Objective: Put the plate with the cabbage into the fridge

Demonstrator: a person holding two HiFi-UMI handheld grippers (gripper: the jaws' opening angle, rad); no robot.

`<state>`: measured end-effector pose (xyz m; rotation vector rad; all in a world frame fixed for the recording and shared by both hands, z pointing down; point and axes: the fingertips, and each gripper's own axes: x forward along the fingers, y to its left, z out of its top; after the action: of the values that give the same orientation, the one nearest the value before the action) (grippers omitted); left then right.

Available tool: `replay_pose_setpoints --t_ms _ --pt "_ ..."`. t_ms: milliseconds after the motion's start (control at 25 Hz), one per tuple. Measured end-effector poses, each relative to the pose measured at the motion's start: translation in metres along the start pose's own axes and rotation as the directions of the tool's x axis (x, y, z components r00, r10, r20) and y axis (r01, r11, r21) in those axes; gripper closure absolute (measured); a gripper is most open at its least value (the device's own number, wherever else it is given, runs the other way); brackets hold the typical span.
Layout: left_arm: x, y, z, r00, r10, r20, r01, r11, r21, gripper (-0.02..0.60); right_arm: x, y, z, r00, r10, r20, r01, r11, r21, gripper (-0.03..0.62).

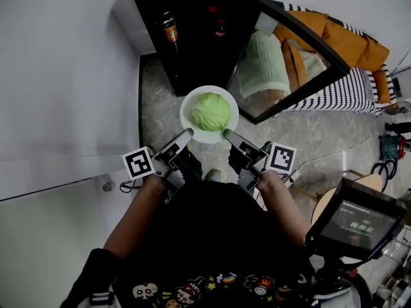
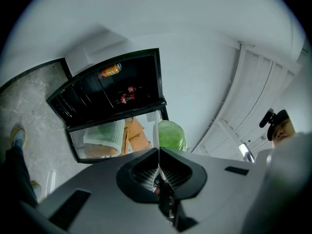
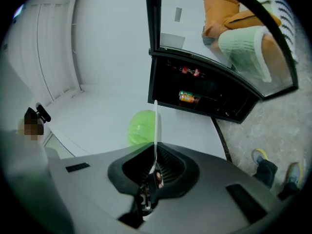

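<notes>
A white plate (image 1: 191, 128) carries a green cabbage (image 1: 209, 111) and is held in the air in front of the open black fridge (image 1: 192, 37). My left gripper (image 1: 184, 135) is shut on the plate's near-left rim. My right gripper (image 1: 228, 134) is shut on its near-right rim. In the left gripper view the plate (image 2: 155, 135) shows edge-on with the cabbage (image 2: 171, 135) behind it. The right gripper view shows the plate's edge (image 3: 156, 126) rising from the jaws, the cabbage (image 3: 141, 127) to its left and the fridge (image 3: 214, 99) beyond.
The fridge's glass door (image 1: 292, 63) stands swung open to the right and reflects striped and orange things. Bottles and a can (image 1: 169, 29) sit on the fridge shelves. A white wall (image 1: 64, 76) runs along the left. A stand with a screen (image 1: 358, 223) is at the lower right on the stone floor (image 1: 154, 108).
</notes>
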<state>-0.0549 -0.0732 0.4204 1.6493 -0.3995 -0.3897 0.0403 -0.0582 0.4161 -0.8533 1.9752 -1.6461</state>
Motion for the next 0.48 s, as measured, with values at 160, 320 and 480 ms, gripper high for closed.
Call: replay_pose_setpoints --t_ms 160,320,480 --pt "0.0006 0.0022 -0.0019 1.000 0.006 -0.011 -0.006 1.000 -0.008 0.571 -0.0013 -0.0011 -0.0011 1.000 -0.006 0.003 0.006 1.000 0.001 0.574" --pt "-0.0002 0.0016 -0.0010 1.000 0.014 -0.022 -0.014 1.000 -0.001 0.569 -0.0022 -0.0002 -0.0019 1.000 -0.004 0.011 0.004 1.000 0.001 0.574" --pt "0.0012 -0.0010 -0.0024 1.000 0.008 -0.013 -0.008 1.000 -0.009 0.571 -0.0037 -0.0007 -0.0013 1.000 -0.013 0.014 0.013 1.000 0.008 0.574"
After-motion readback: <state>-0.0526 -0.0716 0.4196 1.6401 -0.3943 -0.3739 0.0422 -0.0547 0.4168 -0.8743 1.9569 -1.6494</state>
